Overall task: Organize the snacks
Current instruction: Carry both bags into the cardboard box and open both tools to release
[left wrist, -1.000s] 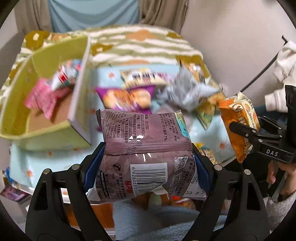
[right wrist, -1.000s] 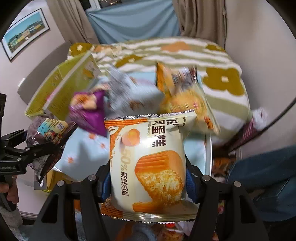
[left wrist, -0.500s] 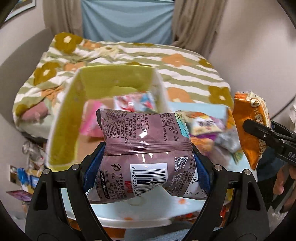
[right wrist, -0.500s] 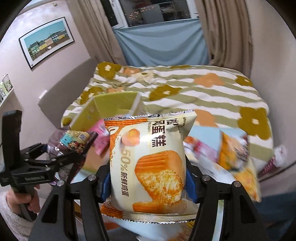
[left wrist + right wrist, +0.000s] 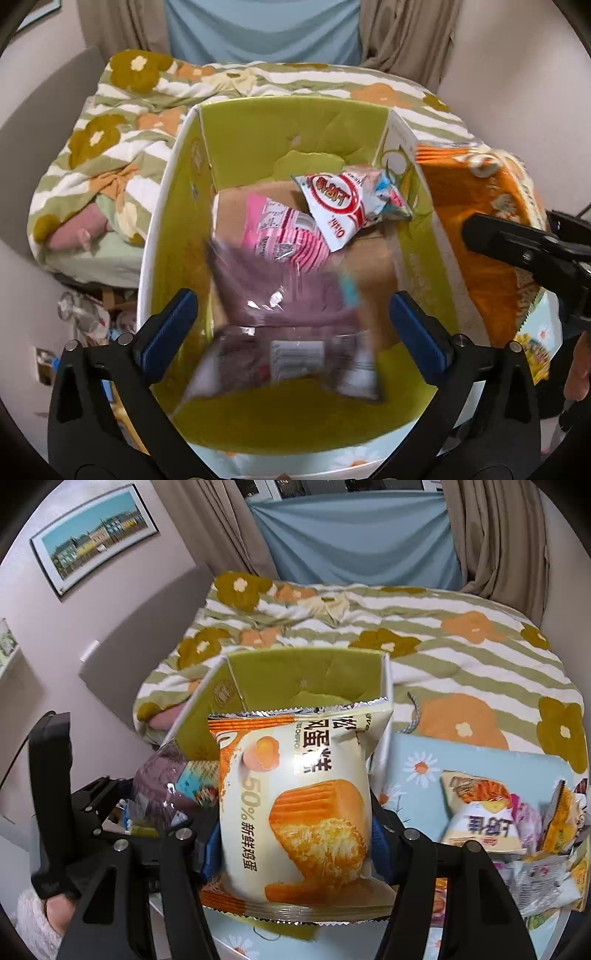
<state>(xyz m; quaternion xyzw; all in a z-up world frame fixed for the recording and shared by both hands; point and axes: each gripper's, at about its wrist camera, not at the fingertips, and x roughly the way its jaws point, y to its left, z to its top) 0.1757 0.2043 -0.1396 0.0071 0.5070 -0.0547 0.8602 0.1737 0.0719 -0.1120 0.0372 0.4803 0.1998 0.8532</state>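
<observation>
Since half a second ago my left claw (image 5: 291, 328) has spread and let go of the mauve packet (image 5: 284, 314), which now shows as a motion-blurred shape between the blue pads and over the floor of the green box (image 5: 177, 206); whether it has landed I cannot tell. The packet is glossy purple-brown film with a white barcode panel, its print unreadable in the blur. Deeper in the box lie a pink striped pack (image 5: 284, 236) and a white pack with a red ring (image 5: 340, 199), leaning on the far right corner. My right claw (image 5: 295, 842) is pinching a cake packet (image 5: 295, 805), cream and orange with a sponge-cake picture, held upright in front of the box (image 5: 303, 672) and hiding most of its inside. More snacks (image 5: 495, 823) lie on the daisy cloth (image 5: 413, 764) to the right, partly cut off at the frame edge.
</observation>
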